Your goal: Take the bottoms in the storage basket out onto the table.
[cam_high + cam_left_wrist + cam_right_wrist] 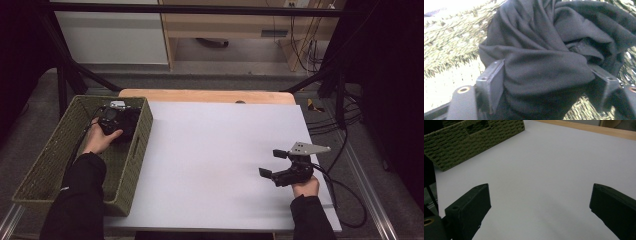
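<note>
A crumpled black cloth [544, 50] lies inside the green woven basket [47, 150] at the table's left. My left gripper [549, 85] reaches into the basket [449, 40], and its two jaws press on a bulging fold of the cloth from either side. In the high view the left gripper [117, 120] sits at the basket's far end, with the dark cloth [132, 122] just beyond it. My right gripper [270, 163] rests low over the white sheet at the right, jaws wide apart. Nothing is between the jaws of the right gripper [540, 212].
A white sheet [215, 150] covers most of the wooden table [205, 94]. The basket's side wall [474, 142] with a handle slot faces the right gripper. Black frame bars and cables stand around the table's edges.
</note>
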The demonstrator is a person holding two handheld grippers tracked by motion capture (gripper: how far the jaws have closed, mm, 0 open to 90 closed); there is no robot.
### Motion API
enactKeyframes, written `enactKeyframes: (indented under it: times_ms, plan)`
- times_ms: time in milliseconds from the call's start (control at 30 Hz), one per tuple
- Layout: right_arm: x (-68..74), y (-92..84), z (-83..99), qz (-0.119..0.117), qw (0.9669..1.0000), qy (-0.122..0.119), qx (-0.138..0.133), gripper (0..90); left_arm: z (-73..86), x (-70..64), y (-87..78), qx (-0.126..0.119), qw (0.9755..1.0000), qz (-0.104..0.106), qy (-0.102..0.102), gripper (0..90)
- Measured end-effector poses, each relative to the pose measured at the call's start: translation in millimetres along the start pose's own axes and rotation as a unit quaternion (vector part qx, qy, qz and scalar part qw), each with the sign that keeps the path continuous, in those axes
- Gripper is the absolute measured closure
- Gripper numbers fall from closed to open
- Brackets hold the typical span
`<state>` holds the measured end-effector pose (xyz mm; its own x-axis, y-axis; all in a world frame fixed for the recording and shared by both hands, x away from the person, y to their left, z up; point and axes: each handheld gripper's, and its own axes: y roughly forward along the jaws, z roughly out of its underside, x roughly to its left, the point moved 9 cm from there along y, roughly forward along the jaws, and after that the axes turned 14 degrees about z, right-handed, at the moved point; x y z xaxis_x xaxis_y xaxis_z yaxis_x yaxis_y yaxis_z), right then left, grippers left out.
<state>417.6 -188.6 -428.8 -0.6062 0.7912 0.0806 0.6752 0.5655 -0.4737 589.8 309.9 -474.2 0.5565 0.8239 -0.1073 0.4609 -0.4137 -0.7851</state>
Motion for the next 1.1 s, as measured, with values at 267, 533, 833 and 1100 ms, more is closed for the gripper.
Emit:
enactKeyframes:
  times_ms: [267,533,833,1100]
  plan:
    - [-0.5,-0.1,-0.1,0.001,1.0,0.0,0.0,3.9,1.5,-1.9,-0.5,0.007,1.0,0.001,0.002,40.1]
    - [-0.4,-0.1,0.0,0.001,1.0,0.0,0.0,4.0,2.2,-4.0,-2.5,0.003,0.9999,0.012,-0.003,53.4]
    - [-0.5,-0.1,0.0,0.001,1.0,-0.001,0.0,3.9,1.4,-5.2,-6.5,0.006,0.9998,0.015,-0.012,62.7]
    - [-1.3,-1.5,-0.9,0.001,1.0,0.001,-0.003,3.9,-0.6,-4.2,-12.7,0.001,0.9997,0.019,-0.014,69.6]
